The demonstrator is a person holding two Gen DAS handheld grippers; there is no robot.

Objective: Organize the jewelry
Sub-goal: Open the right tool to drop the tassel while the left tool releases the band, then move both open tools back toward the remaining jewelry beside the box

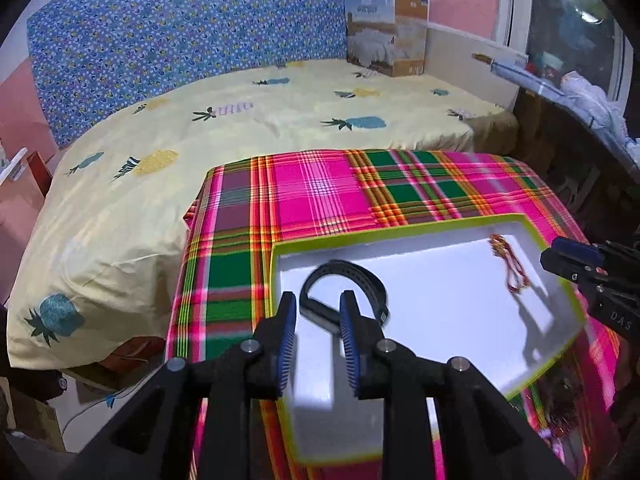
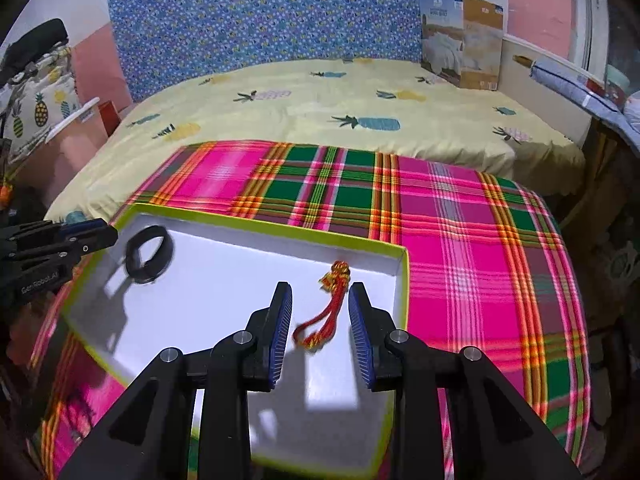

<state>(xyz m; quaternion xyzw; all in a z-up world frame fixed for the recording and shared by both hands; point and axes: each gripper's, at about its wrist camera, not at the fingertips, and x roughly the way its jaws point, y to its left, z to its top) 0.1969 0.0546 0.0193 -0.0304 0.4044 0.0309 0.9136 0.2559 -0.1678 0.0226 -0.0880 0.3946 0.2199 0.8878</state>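
**Both pieces lie in the tray, both jaws open above them**

Bedroom surroundings frame the work: a bench under a pink-and-green plaid cloth (image 2: 460,240) stands in front of a bed with a pineapple sheet (image 2: 320,112).

On the cloth sits a shallow white tray with a lime-green rim (image 2: 404,276), and everything below is placed against it. A black watch band (image 1: 344,292), curled in a loop, lies on the tray floor near its left end. A red-and-gold tassel charm (image 2: 326,308) lies near the tray's far right corner, just inside the rim, well apart from the band.

The left gripper (image 1: 318,344) hovers over the tray's left end with the band straight ahead; its jaws stand moderately apart and hold nothing. The right gripper (image 2: 320,340) hovers over the right end, its jaws likewise parted and empty, one on each side of the tassel's looped end; whether they touch it I cannot tell.

Judging by this, the placing step looks done or nearly so, each piece set down at its own end. If so, the next move calls for lifting both grippers straight up, so that neither jaw snags the tassel cord or drags the band. If instead a pickup is intended, the right jaws need to descend and close across the cord.
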